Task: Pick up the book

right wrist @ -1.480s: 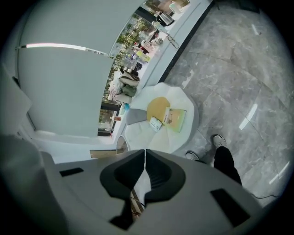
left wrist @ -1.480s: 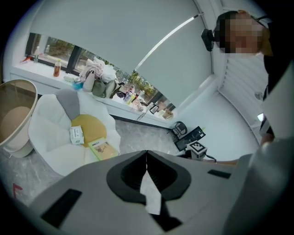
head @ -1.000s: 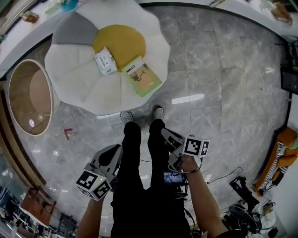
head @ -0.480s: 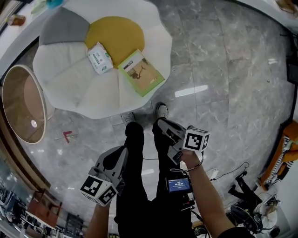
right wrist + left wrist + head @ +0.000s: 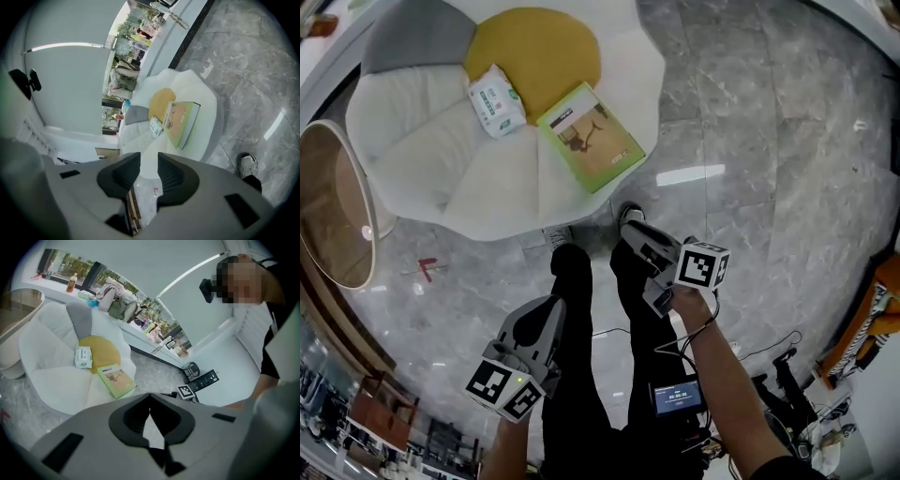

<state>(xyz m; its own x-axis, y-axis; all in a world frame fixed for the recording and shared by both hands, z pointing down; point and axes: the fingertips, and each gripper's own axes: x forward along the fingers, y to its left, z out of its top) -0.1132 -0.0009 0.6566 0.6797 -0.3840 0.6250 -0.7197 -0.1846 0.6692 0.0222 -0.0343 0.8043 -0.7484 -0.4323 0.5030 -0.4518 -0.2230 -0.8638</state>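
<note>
The white cushion, cut off at top, bears the book.

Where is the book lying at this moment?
In the head view the green book lies flat on the flower-shaped white cushion, toward its right edge beside the yellow centre, just right of the tissue pack.
</note>
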